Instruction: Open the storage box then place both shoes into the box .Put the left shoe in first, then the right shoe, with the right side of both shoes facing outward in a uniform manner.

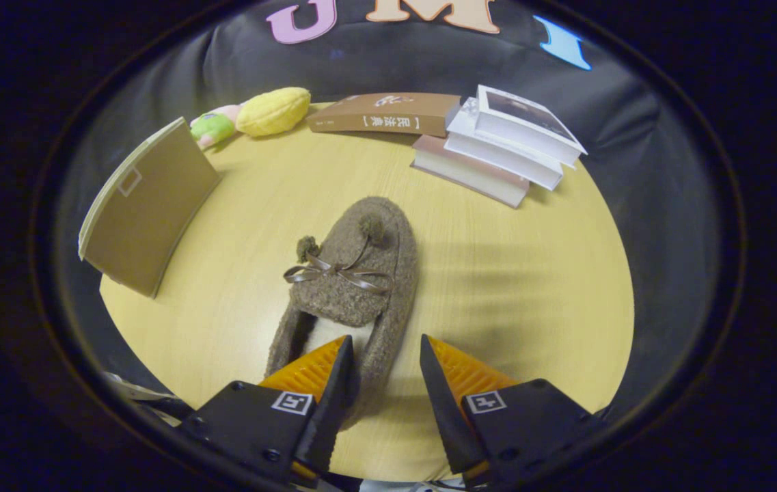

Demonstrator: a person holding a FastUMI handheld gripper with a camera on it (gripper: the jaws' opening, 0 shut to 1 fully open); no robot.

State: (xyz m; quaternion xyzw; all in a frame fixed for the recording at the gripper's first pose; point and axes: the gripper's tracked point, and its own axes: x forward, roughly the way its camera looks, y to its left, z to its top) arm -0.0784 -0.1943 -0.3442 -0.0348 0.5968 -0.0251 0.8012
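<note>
A brown fuzzy shoe [354,273] with a ribbon bow and two pompoms lies on the round yellow table [511,273], toe pointing away from me. My gripper [385,339] is open at the shoe's heel end. One finger [323,369] sits over the shoe's opening and the other finger [456,372] stands outside its right wall, so that wall lies between them with a small gap on the right. The tan storage box [149,205] stands on the table's left side, beyond the fingers; whether its lid is open I cannot tell.
A yellow and green plush toy [258,115] lies at the back left. A brown book [388,113] lies at the back, and a stack of books [504,147] sits at the back right. Bare tabletop lies to the right of the shoe.
</note>
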